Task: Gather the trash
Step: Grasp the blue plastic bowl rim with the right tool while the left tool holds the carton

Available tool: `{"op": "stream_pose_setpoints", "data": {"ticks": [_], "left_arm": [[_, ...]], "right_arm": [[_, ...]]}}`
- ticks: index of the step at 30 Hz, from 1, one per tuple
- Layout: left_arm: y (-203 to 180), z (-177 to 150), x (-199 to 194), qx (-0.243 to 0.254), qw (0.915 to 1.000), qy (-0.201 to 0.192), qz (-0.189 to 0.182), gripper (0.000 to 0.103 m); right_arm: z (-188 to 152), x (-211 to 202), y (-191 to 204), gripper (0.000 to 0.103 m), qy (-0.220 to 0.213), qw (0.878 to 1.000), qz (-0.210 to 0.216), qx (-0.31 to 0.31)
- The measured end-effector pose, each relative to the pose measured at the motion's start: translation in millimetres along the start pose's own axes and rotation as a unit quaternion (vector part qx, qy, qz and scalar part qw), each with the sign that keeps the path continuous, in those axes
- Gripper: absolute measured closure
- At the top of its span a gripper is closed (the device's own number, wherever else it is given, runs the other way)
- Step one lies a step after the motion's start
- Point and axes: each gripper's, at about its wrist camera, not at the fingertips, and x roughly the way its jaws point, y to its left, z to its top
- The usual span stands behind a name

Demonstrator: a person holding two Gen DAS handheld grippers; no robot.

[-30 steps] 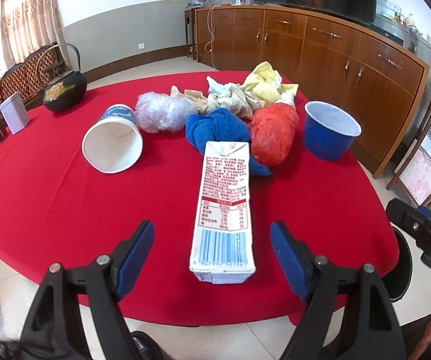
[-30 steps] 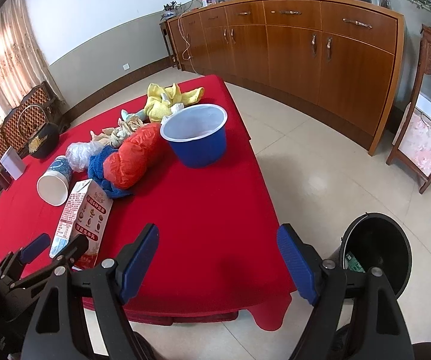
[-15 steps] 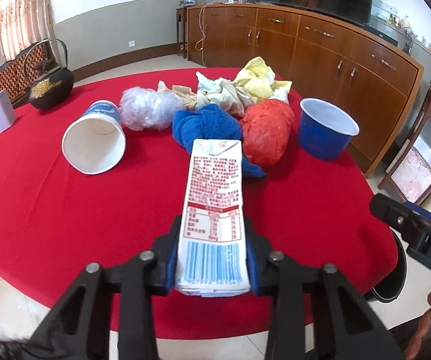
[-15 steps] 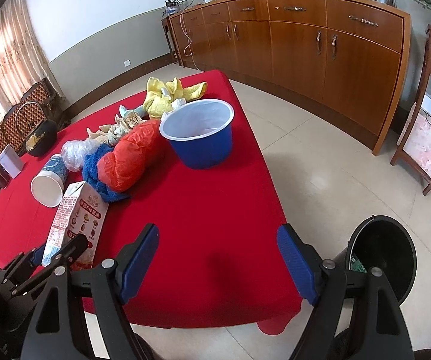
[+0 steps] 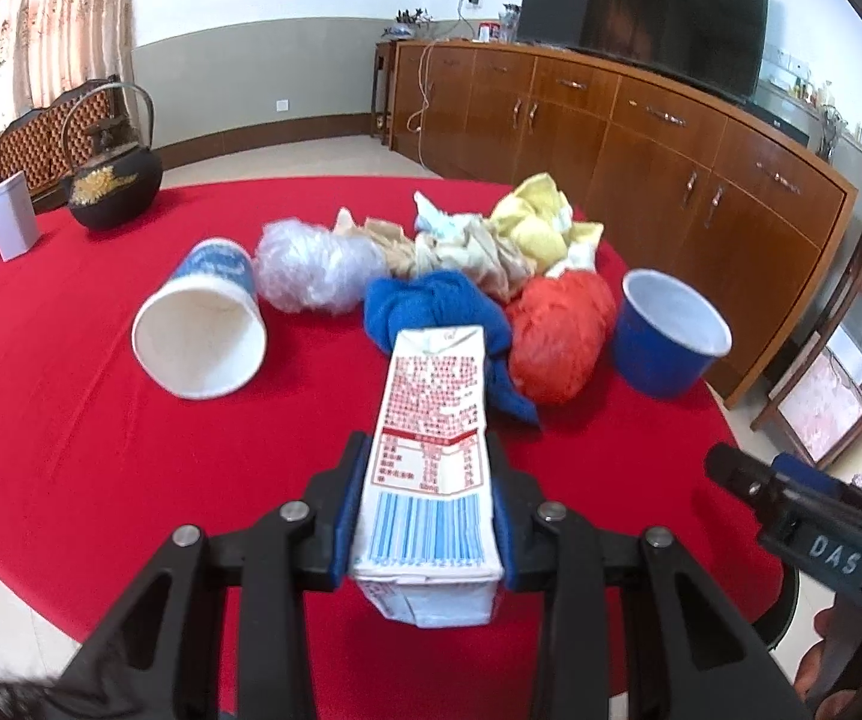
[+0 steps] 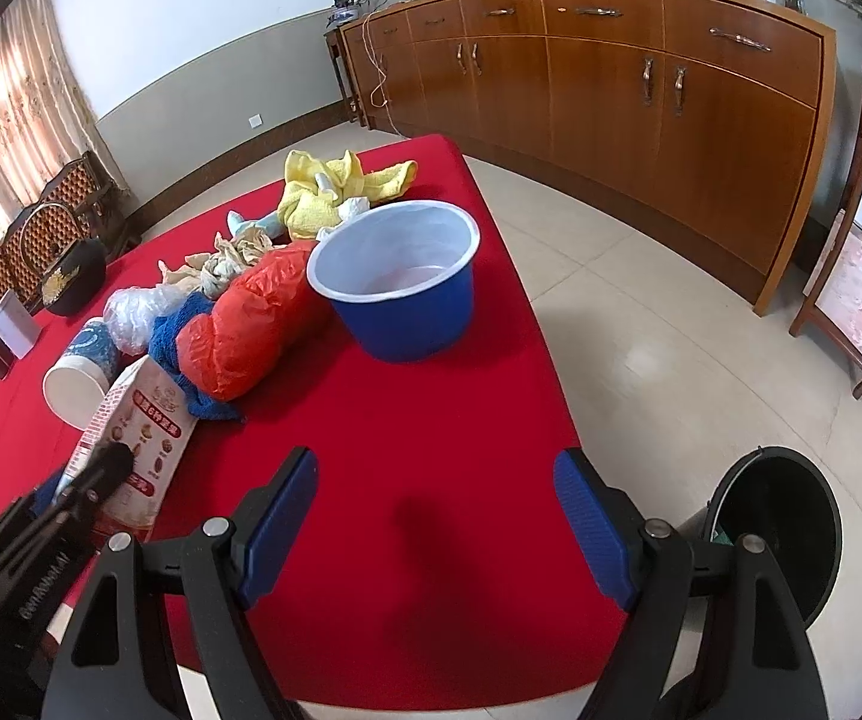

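My left gripper (image 5: 428,504) is shut on a white and red milk carton (image 5: 431,456), which is lifted and tilted above the red tablecloth (image 5: 71,432); the carton also shows in the right wrist view (image 6: 137,438). Beyond it lie a white paper cup (image 5: 200,330) on its side, a clear plastic wad (image 5: 317,270), a blue cloth (image 5: 431,306), a red plastic bag (image 5: 557,336), crumpled paper (image 5: 461,246), a yellow cloth (image 5: 542,222) and an upright blue cup (image 5: 668,330). My right gripper (image 6: 437,516) is open and empty over the table's near edge. A black trash bin (image 6: 779,516) stands on the floor at the right.
A black kettle (image 5: 113,186) and a small white box (image 5: 11,222) stand at the table's far left. A long wooden sideboard (image 6: 611,78) runs along the wall. A wooden chair (image 6: 857,276) stands at the right. Tiled floor (image 6: 641,324) lies between table and sideboard.
My left gripper closed on the milk carton and lifted it off the table, tilting it. My right gripper moved slightly and stayed open.
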Motion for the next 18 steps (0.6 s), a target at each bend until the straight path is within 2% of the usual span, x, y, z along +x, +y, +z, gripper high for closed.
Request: {"op": "stream_pose_setpoints", "data": {"ticks": [5, 9, 13, 17, 18], "left_arm": [[1.2, 8.8, 6.0, -0.003, 0.9999, -0.009, 0.001, 0.066], [-0.6, 5.5, 12.2, 0.006, 1.0000, 0.002, 0.004, 0.065], [1.7, 0.6, 22.6, -0.002, 0.9995, 0.032, 0.000, 0.058], [3.2, -1.3, 27.8, -0.006, 0.9992, 0.039, -0.007, 0.059], [3.4, -1.5, 28.3, -0.007, 0.9992, 0.038, -0.012, 0.062]], "right_arm": [[9.8, 13.3, 3.8, 0.020, 0.006, 1.000, 0.001, -0.010], [13.8, 20.2, 6.9, 0.018, 0.008, 1.000, 0.004, -0.017], [13.7, 26.2, 8.6, 0.017, 0.011, 1.000, 0.006, -0.020], [14.6, 29.9, 7.2, 0.017, 0.012, 1.000, 0.005, -0.018], [14.8, 30.3, 6.7, 0.017, 0.012, 1.000, 0.005, -0.017]]}}
